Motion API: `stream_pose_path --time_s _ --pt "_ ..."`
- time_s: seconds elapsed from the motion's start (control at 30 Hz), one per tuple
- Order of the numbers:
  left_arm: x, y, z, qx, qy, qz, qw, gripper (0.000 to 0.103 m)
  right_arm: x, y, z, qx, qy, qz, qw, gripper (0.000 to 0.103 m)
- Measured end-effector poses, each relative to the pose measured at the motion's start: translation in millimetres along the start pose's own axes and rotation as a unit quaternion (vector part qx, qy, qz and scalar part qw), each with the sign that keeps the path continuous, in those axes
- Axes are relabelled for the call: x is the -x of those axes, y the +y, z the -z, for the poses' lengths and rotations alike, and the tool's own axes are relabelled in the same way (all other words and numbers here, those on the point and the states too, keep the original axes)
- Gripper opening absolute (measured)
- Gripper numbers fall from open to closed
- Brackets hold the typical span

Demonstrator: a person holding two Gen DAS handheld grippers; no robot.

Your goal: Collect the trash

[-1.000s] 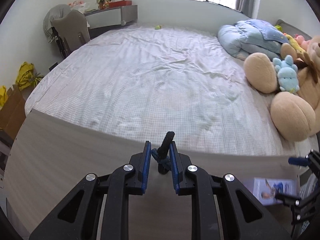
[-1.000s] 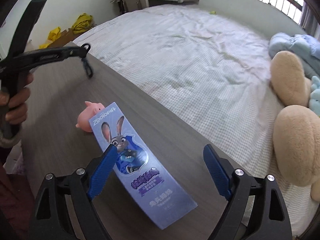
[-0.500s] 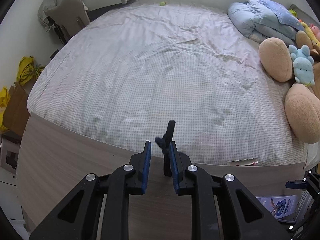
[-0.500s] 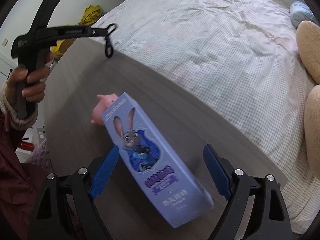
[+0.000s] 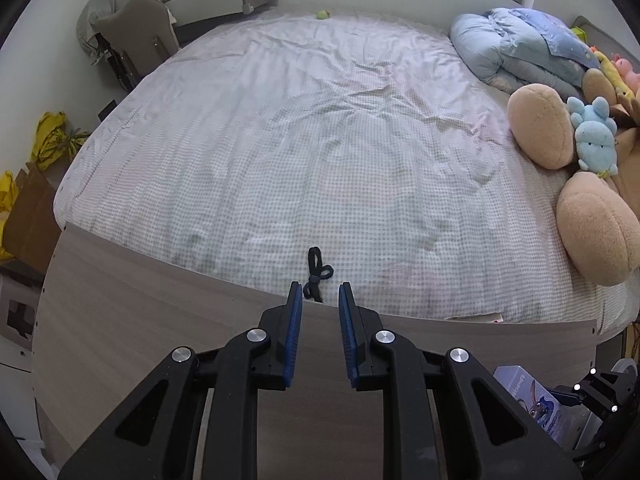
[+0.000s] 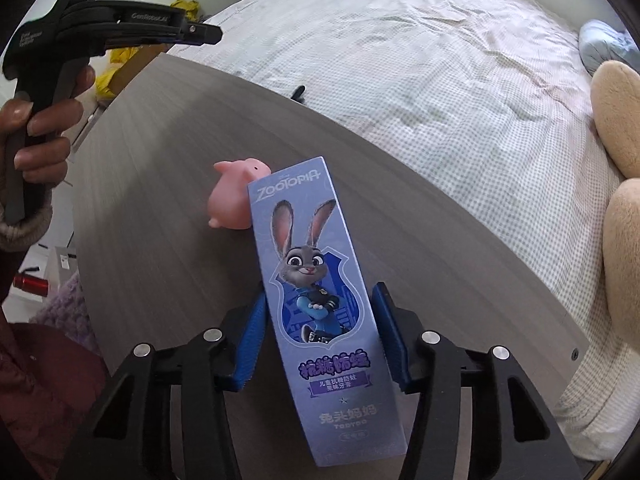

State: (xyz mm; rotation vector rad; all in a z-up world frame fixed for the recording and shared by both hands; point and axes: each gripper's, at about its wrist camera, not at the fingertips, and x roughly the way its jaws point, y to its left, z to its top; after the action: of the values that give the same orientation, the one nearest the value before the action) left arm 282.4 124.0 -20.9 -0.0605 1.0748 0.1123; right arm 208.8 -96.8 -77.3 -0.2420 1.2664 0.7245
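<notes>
A black knotted cord [image 5: 316, 274] lies on the checked bed sheet just past the table's far edge, right in front of my left gripper [image 5: 319, 294], which is open and empty. The cord also shows in the right wrist view [image 6: 299, 93]. My right gripper [image 6: 320, 300] is shut on a purple Zootopia toothpaste box [image 6: 316, 300], gripping it by its long sides above the wooden table [image 6: 160, 160]. The box shows at the lower right of the left wrist view [image 5: 532, 400]. My left gripper appears at the upper left of the right wrist view [image 6: 208, 36].
A pink pig toy [image 6: 232, 200] lies on the table behind the box. The bed [image 5: 320, 140] borders the table's far edge, with plush toys [image 5: 592, 224] and a blue duvet [image 5: 520, 48] at the right. Yellow bags [image 5: 52, 140] and a chair [image 5: 132, 28] stand left.
My left gripper opened and let the black cord drop onto the bed. My right gripper closed on the toothpaste box and straightened it.
</notes>
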Motion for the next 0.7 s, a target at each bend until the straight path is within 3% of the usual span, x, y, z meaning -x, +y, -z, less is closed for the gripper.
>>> stream_pose_path --time_s 0.3,0.53,0.7 --pt "16.9 -19.8 30.1 -0.016 -0.048 0.042 0.9978 0.019 26.3 6.0 27.0 -0.070 -0.065 0.049 0.994 0.049" --pt "50.2 -46.1 78.6 -0.049 -0.119 0.090 0.9877 0.019 55.6 6.6 75.2 -0.139 -0.163 0.101 0.972 0.049" --pt "75.9 -61.7 116.0 -0.073 -0.126 0.099 0.9843 0.019 79.0 12.2 105.9 -0.180 -0.226 0.086 0.954 0.049"
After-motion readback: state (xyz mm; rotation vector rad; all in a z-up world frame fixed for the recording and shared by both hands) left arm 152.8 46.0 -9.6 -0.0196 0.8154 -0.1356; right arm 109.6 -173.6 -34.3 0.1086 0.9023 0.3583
